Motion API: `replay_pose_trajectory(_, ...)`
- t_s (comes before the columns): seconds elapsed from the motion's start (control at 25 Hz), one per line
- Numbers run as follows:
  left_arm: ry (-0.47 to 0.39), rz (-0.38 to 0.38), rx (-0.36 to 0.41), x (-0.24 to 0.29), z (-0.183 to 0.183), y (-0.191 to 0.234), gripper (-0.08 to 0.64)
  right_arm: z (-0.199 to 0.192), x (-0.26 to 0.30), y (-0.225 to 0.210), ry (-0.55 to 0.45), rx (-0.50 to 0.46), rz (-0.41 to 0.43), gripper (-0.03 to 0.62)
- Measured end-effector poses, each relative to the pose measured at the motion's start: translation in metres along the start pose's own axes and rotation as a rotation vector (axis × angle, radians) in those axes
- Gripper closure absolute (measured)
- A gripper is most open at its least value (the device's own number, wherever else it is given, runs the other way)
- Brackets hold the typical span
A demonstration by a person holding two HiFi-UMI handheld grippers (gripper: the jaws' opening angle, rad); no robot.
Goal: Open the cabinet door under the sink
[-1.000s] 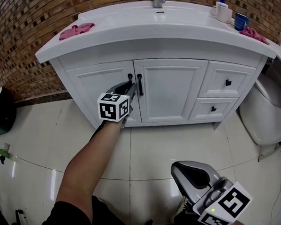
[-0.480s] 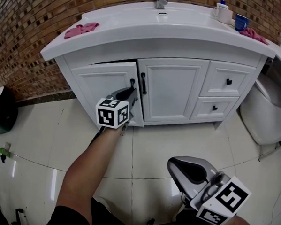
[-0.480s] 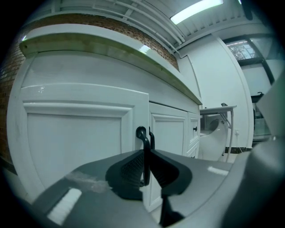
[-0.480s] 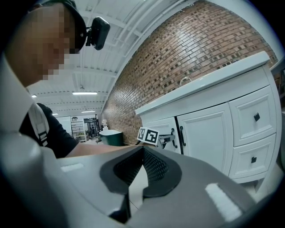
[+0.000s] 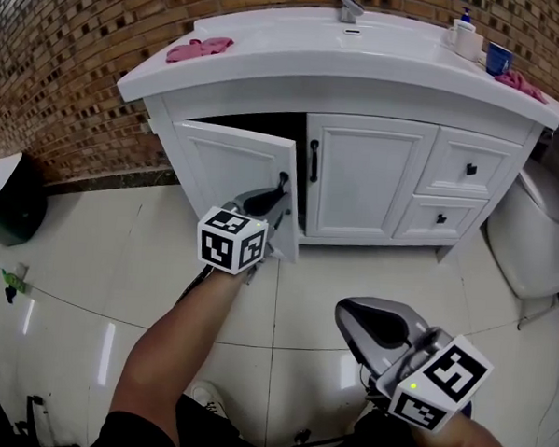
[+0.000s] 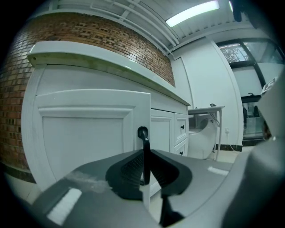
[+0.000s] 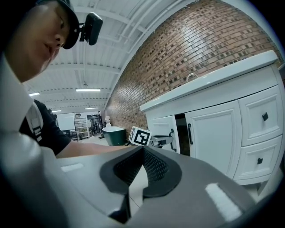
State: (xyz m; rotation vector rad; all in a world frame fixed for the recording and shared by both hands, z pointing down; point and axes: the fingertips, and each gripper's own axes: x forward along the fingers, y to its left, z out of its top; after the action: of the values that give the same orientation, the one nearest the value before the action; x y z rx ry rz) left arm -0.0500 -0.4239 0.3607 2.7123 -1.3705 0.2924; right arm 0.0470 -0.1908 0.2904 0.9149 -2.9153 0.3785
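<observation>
My left tongs (image 5: 277, 201) clamp the black handle (image 6: 143, 149) of the cabinet door (image 5: 228, 168), ajar at the vanity's (image 5: 380, 90) left end. My right tongs (image 7: 143, 156), closed and empty, hang well apart.

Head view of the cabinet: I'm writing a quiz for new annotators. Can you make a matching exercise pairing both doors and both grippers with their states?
Things:
1. left door
2. middle door
3. left gripper
4. right gripper

States:
a. fingers together, nothing between them
b. standing partly open
c. closed flush
d. shut on the black handle

Pairs: 1-b, 2-c, 3-d, 4-a
</observation>
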Motion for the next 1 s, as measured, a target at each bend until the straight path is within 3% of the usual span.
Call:
replay_pose_trajectory(0.6,0.002,-0.032,0.011,-0.066,-0.018,-0.008,0.515,-0.006,0.014,0.056,0.004,-0.023,0.042,0.584)
replay_pose_trajectory(1.0,0.002,-0.015,-0.003,-0.107,-0.029,-0.002,0.515,-0.013,0.006,0.079,0.000,-0.052,0.004,0.584)
